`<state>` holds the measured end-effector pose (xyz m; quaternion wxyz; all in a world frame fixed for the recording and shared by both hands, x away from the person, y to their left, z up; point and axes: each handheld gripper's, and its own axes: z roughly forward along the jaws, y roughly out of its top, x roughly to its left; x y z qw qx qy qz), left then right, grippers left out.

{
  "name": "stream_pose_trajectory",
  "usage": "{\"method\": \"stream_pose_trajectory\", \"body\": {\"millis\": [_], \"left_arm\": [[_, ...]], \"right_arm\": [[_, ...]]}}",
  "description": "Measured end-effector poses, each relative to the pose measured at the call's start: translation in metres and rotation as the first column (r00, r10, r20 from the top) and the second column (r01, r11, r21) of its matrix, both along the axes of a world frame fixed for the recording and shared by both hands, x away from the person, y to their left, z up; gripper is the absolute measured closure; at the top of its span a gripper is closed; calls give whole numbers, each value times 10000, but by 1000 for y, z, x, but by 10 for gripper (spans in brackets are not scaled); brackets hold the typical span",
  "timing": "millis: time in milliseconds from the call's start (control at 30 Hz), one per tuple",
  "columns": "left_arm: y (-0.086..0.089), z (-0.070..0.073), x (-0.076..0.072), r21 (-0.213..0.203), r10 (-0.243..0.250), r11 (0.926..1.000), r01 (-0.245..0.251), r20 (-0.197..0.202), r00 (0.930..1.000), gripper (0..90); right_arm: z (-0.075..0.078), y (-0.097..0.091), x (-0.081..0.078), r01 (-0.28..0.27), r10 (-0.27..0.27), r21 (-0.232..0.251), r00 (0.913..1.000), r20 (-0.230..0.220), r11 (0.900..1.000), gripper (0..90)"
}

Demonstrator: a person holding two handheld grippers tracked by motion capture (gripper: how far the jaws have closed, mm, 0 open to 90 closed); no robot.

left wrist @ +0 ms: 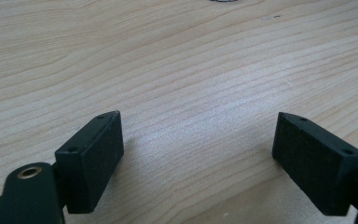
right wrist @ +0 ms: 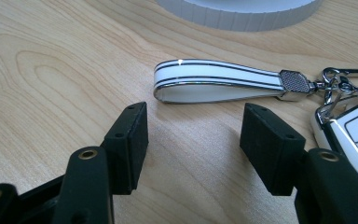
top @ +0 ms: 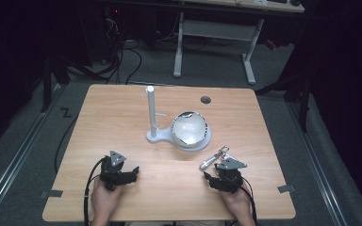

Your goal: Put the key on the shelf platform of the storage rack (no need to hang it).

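A white key strap (right wrist: 214, 86) with black stripes lies flat on the wooden table (top: 122, 117), joined by a metal clasp (right wrist: 326, 84) to a white car key fob (right wrist: 354, 140). In the high view the strap and key (top: 213, 159) rest just ahead of my right gripper (top: 206, 175). My right gripper (right wrist: 193, 144) stands open a little short of the strap, nothing between its jaws. My left gripper (top: 135, 170) rests at the table's front left, and its own view shows it open (left wrist: 198, 158) over bare wood.
A white stand (top: 156, 136) with an upright post (top: 150, 108) and a shiny bowl (top: 189, 128) sits mid-table, its base rim (right wrist: 242, 16) just beyond the strap. A dark round hole (top: 205, 100) marks the far side. A desk frame (top: 217, 33) stands behind.
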<state>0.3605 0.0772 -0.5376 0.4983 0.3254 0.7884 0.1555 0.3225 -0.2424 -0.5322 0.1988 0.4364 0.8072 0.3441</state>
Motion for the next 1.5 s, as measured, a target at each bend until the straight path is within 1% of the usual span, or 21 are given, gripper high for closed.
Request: {"method": "stream_pose_trajectory", "body": {"millis": [833,1100,1233,1467,1500], "left_arm": [[0,0,0,-5,12,10000,-12,-4,10000,166],[0,0,0,10,-1,10000,1,2,10000,166],[1,0,0,116,-125,9999,125,60,9999,167],[0,0,0,71,-75,9999,75,27,10000,167],[1,0,0,118,-125,9999,124,60,9999,167]], "right_arm": [[0,0,0,-4,4,17,10000,-41,10000,408],[0,0,0,-129,129,-25,9999,-46,9999,387],[0,1,0,-24,24,-6,10000,-58,10000,388],[0,1,-1,40,-40,15,10000,-73,10000,394],[0,1,-1,72,-72,30,9999,-79,10000,395]]}}
